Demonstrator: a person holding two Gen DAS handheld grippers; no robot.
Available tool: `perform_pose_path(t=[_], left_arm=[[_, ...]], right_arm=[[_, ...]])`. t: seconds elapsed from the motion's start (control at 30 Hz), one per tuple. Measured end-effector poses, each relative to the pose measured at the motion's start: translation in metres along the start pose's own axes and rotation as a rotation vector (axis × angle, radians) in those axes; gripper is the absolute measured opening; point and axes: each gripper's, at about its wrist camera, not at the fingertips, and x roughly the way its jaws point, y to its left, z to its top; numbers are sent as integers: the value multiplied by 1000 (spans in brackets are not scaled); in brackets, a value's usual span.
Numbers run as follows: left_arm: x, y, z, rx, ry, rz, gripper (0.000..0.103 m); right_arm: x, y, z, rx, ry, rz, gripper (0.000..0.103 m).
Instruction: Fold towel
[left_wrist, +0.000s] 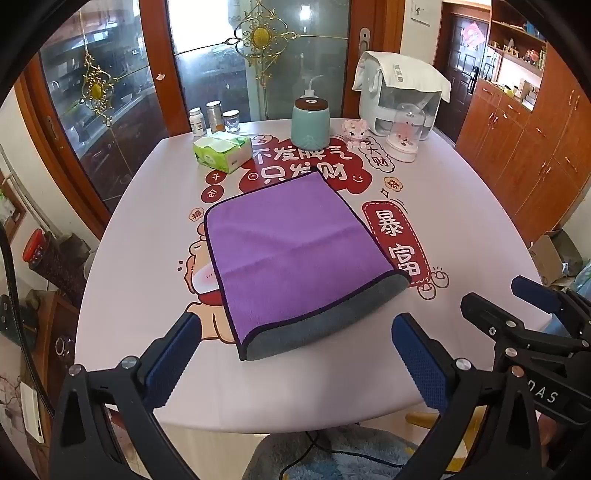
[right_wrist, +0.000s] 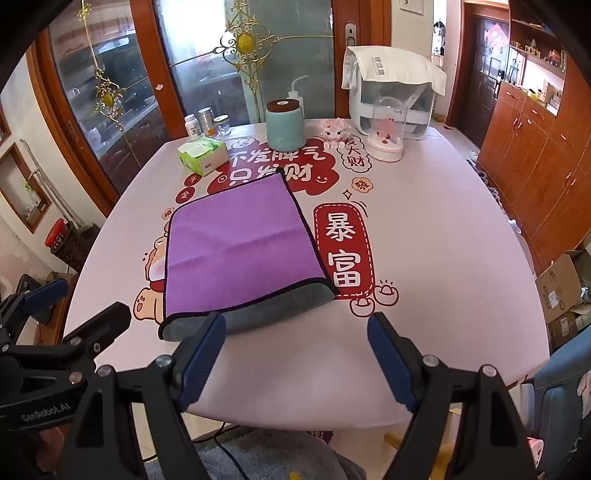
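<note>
A: Where is the purple plush towel with the grey underside (left_wrist: 291, 254) being kept?

B: It is being left flat on the pink printed tabletop (left_wrist: 461, 229), already doubled over, its grey layer showing along the near edge. Nothing is being gripped: the left hand-held gripper (left_wrist: 295, 350) and the right hand-held gripper (right_wrist: 297, 354) are both being held wide apart, above the near edge, probably so a further fold can be judged.

A: What is being shown differently?

B: In the right wrist view, cardboard boxes (right_wrist: 561, 291) are being shown; in the left, more of the green tissue pack (left_wrist: 221, 149).
</note>
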Motion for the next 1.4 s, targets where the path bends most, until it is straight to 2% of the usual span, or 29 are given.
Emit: perform_pose_path(t=[1.33,1.4], left_arm=[[1,9,-5,-14,26,2,102],[0,11,-6,-18,29,-1,102]], right_arm=[[3,-1,2,1,3,7,80],[3,-11,3,1,2,7,80]])
